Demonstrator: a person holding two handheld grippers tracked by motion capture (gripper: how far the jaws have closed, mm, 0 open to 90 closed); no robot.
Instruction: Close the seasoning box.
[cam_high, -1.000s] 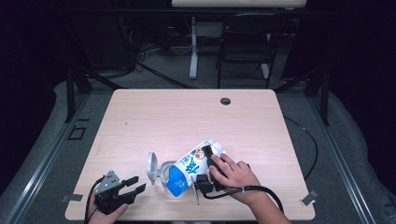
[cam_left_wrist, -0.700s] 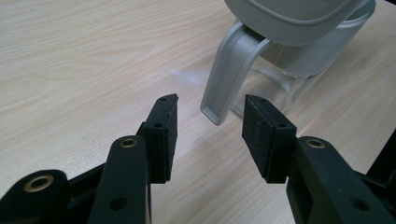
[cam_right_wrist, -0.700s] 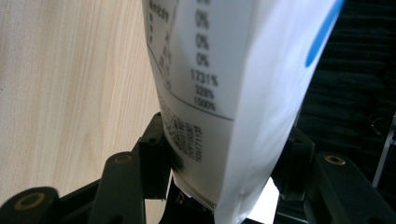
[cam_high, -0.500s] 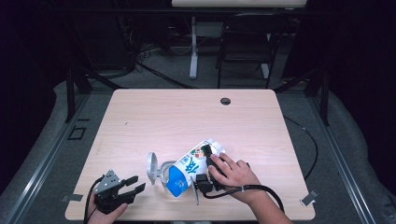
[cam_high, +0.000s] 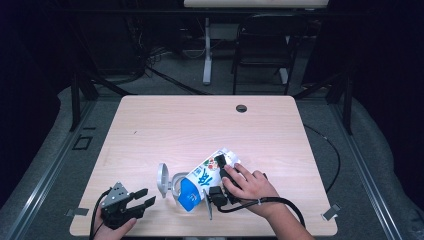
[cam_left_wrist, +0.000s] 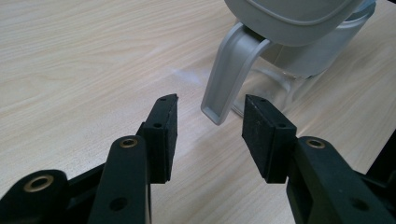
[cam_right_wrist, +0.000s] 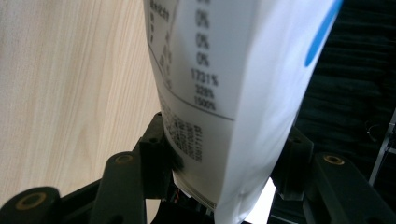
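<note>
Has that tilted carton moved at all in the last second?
No. The carton keeps its tilt over the jug, the same way off the table's hole.

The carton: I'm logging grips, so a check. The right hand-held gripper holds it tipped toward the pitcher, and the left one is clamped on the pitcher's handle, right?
Not quite. The left hand-held gripper is open; the left gripper view shows the pitcher handle just ahead of its pads, unclamped. The right hand-held gripper does hold the carton, tipped toward the pitcher.
</note>
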